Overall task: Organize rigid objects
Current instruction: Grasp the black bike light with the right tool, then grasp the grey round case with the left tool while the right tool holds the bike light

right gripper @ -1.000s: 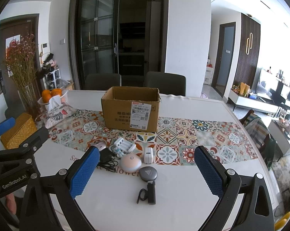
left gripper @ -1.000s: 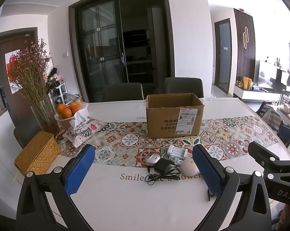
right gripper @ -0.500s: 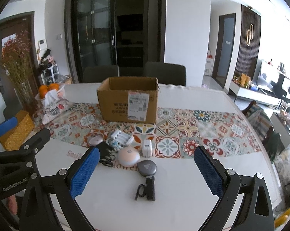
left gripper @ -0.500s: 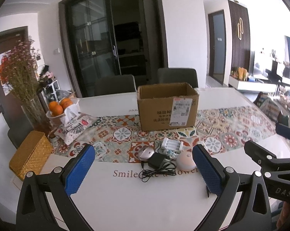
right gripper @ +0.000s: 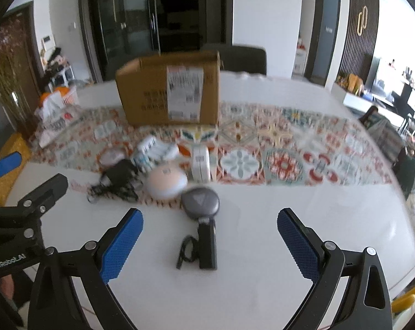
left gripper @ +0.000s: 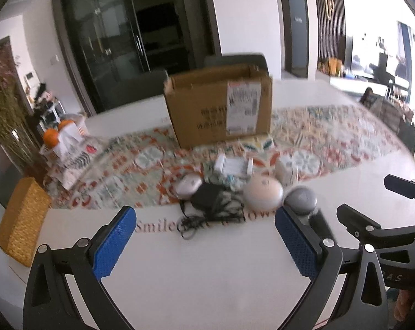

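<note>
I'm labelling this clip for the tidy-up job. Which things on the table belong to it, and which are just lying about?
Part of the job: cardboard box, black stick device, grey disc, pale round gadget, black adapter with cable, white charger, white block, silver mouse.

Just lying about: woven yellow box, oranges, dried flowers.

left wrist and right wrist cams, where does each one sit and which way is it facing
Left wrist: rides the left claw, above the near table edge, facing the cardboard box and black adapter; its own blue pads show, the right claw's frame at right.
Right wrist: rides the right claw, same heading, centred on the black stick device; the left claw's frame shows at left.
Shared: box, round pink-white device, grey puck, patterned runner.
</note>
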A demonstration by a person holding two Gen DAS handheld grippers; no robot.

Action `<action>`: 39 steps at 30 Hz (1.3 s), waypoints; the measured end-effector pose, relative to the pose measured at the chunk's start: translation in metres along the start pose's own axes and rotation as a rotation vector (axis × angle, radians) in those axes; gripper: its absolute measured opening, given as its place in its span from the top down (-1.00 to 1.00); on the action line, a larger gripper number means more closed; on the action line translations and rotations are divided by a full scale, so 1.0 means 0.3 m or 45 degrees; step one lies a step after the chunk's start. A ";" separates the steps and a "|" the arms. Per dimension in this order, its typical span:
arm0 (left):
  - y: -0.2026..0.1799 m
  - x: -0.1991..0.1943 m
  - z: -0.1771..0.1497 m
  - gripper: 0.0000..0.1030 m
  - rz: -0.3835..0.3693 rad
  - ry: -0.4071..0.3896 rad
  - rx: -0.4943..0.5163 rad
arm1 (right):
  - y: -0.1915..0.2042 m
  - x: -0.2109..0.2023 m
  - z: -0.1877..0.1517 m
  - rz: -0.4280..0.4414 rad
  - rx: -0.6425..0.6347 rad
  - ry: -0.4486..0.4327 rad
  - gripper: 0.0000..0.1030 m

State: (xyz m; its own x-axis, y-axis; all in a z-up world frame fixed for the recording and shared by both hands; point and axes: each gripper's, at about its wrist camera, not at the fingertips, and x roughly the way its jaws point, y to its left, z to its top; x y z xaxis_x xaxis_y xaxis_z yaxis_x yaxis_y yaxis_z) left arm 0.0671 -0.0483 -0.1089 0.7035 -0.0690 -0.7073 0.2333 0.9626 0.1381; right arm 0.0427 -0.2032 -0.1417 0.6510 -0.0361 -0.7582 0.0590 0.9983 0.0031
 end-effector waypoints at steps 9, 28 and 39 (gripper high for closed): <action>-0.015 0.150 -0.094 -0.99 0.010 0.143 0.016 | 0.014 0.169 -0.097 0.031 -0.016 0.126 -0.64; -0.012 0.291 -0.179 -0.97 -0.006 0.271 0.049 | 0.052 0.311 -0.181 0.007 -0.034 0.117 -0.03; -0.043 0.285 -0.162 -0.96 -0.048 0.234 0.067 | 0.020 0.300 -0.183 0.021 0.020 0.110 0.30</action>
State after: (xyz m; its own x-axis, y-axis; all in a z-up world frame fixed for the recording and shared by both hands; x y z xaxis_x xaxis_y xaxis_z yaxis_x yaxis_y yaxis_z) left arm 0.0915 -0.0539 -0.2049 0.5602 -0.0509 -0.8268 0.2955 0.9447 0.1421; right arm 0.0600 -0.1980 -0.2456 0.5840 -0.0148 -0.8116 0.0609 0.9978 0.0256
